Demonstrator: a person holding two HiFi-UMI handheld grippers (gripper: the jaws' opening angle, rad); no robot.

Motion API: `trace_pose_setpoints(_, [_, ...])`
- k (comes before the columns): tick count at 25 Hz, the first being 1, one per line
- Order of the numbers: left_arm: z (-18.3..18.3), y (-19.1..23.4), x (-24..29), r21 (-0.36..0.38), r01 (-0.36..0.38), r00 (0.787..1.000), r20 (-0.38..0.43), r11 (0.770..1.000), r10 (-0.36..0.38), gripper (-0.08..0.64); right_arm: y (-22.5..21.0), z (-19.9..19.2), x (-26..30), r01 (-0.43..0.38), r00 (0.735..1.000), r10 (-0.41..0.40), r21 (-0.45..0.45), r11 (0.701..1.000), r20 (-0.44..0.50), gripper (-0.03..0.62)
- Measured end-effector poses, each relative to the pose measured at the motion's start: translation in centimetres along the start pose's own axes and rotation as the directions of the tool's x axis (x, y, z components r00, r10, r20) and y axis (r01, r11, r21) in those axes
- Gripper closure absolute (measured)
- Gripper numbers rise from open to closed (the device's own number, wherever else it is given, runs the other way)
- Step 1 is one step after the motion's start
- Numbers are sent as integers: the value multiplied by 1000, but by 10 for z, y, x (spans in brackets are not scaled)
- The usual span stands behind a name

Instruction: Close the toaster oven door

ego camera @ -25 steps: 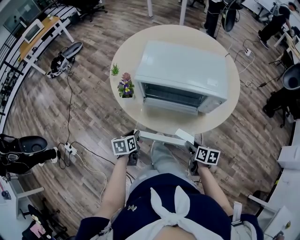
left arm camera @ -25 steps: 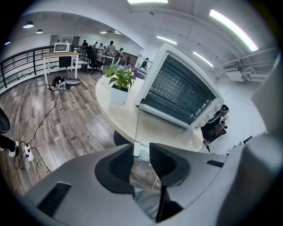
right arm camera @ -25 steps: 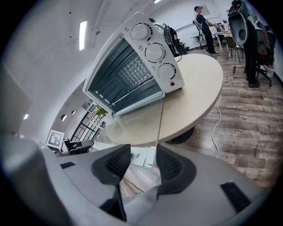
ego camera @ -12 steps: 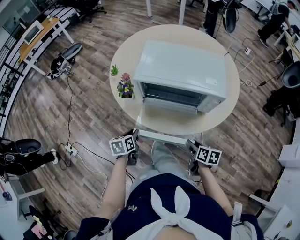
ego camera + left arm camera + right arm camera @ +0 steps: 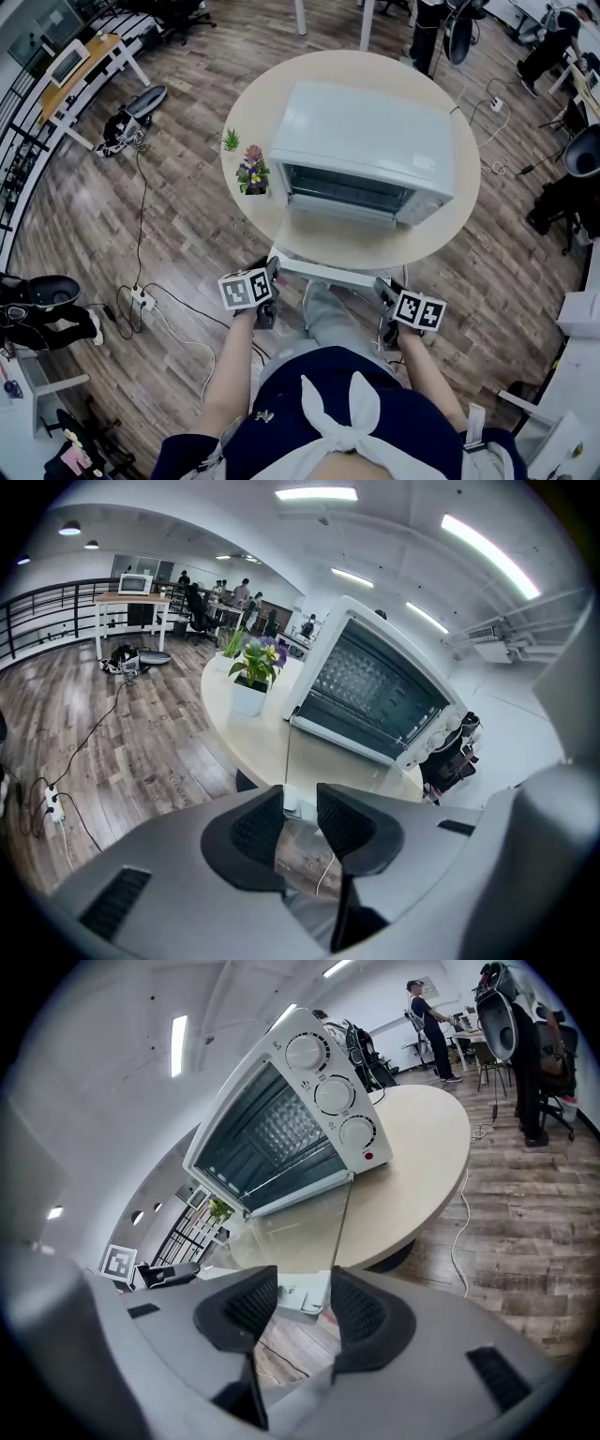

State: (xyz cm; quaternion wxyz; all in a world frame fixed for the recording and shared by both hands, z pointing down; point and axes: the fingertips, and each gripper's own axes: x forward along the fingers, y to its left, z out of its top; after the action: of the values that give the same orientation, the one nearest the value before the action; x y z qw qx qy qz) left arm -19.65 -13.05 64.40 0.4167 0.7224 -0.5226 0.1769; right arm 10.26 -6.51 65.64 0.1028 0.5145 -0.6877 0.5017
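The white toaster oven (image 5: 366, 141) stands on a round beige table (image 5: 272, 89). Its glass door (image 5: 328, 239) hangs open, lying about flat towards me past the table's edge. A white handle bar (image 5: 323, 272) runs along the door's near edge. My left gripper (image 5: 272, 272) is shut on the bar's left end, which fills the gap between its jaws in the left gripper view (image 5: 298, 803). My right gripper (image 5: 382, 289) is shut on the bar's right end (image 5: 300, 1293). The oven's three knobs (image 5: 336, 1094) face the right gripper view.
A small flowering pot plant (image 5: 251, 172) and a tiny green plant (image 5: 230, 141) stand on the table left of the oven. My legs are below the door. A power strip with cables (image 5: 141, 298) lies on the wooden floor at left. Chairs and people are at the far right.
Almost nothing differs. Both grippers stay at the ends of the handle bar, and the bar's right end is a little more covered by the right gripper.
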Motion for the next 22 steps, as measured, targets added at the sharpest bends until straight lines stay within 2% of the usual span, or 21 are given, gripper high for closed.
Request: trace_pose_setpoints(22, [17,-7,-8,-11,2,999,48,1000,-2,436,10,13,-8,-37,998,36,28,999,54,408])
